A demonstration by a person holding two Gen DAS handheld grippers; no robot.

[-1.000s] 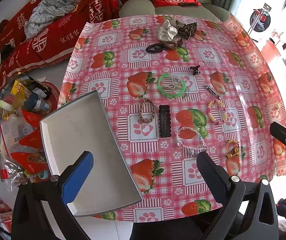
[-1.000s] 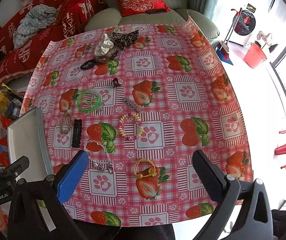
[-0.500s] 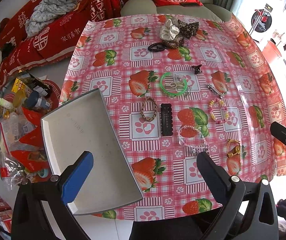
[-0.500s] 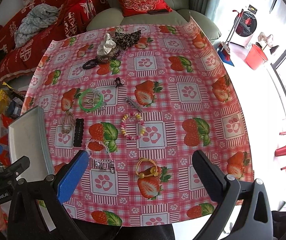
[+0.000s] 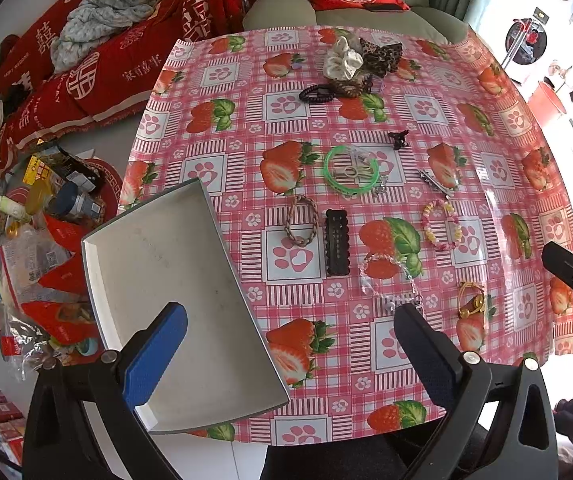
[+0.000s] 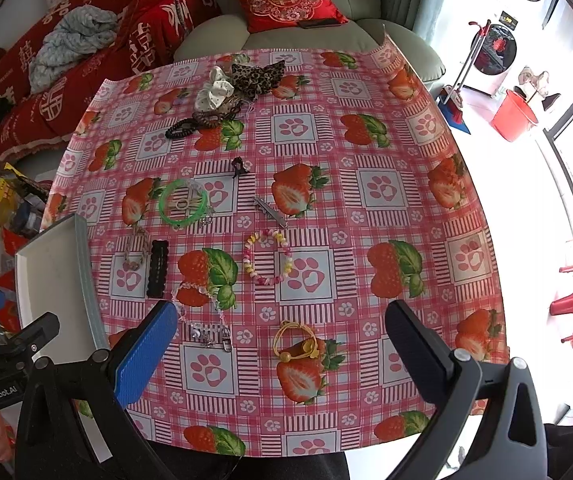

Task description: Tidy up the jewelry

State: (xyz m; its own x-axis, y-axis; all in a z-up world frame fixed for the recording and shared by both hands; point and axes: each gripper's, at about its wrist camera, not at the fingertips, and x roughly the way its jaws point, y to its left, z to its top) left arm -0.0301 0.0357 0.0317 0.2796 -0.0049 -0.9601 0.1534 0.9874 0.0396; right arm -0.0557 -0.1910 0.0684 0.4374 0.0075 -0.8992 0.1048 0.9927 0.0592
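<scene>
Both grippers hang above the near edge of the table with nothing picked yet. The left gripper is spread wide and empty over the white tray at the table's near-left corner; the right gripper is just as wide and empty above the yellow hair tie. I'd say that tie is the obvious first pick: drop straight down, straddle the loop, pinch the cord, not the beads. The pastel bead bracelet and black hair clip lie further in. Since a second ago both views have crept slightly; the jewelry hasn't shifted.
</scene>
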